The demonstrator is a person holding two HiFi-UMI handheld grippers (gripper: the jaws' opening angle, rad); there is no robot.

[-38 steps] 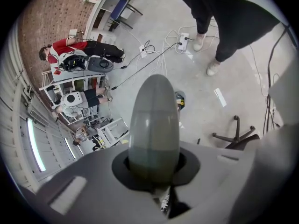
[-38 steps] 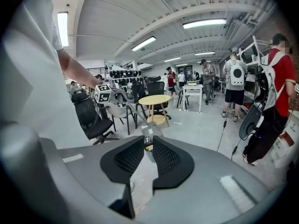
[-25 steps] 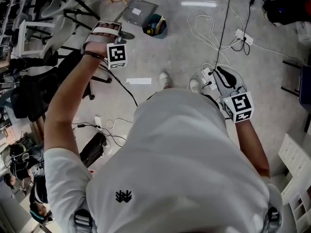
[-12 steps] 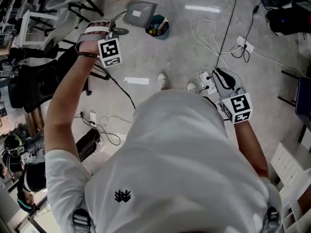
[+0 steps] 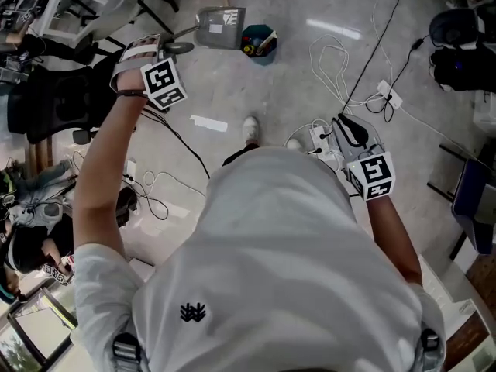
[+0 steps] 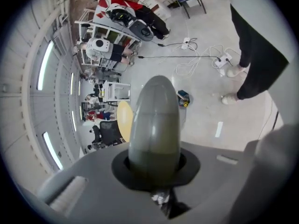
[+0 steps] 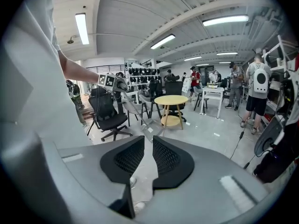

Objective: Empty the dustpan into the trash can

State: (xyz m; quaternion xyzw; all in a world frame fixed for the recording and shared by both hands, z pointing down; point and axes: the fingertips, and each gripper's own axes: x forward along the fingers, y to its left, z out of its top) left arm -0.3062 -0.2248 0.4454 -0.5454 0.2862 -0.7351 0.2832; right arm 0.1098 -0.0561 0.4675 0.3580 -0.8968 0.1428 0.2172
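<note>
Dustpan (image 5: 220,17): a flat grey plastic pan, roughly trapezoidal, with a white label on its face. A long handle (image 6: 155,120) of smooth grey plastic runs from it and ends in a rounded tip. In the right gripper view the dustpan (image 7: 148,128) is held out at arm's length, clear of the floor, with the pan slanting down below the gripping point. Its contents cannot be made out in any view.

Left gripper (image 5: 175,49): the jaws are clamped on the handle. In the left gripper view the handle fills the gap between the black pads, and the pads show only as a dark collar around it.

Trash can (image 5: 258,42): a small round teal container standing on the polished grey floor (image 5: 294,76), with mixed coloured items inside. In the head view it lies just right of the pan. In the left gripper view it is partly cut off behind the handle's edge.

Right gripper (image 5: 350,128): held low at the person's side, well apart from the dustpan. Its black mesh-textured pads (image 7: 168,157) are drawn almost together, leaving a thin slit with nothing in it.

White cables (image 5: 333,56) loop across the floor. The person's white shirt (image 5: 287,270) blocks the lower part of the head view.
</note>
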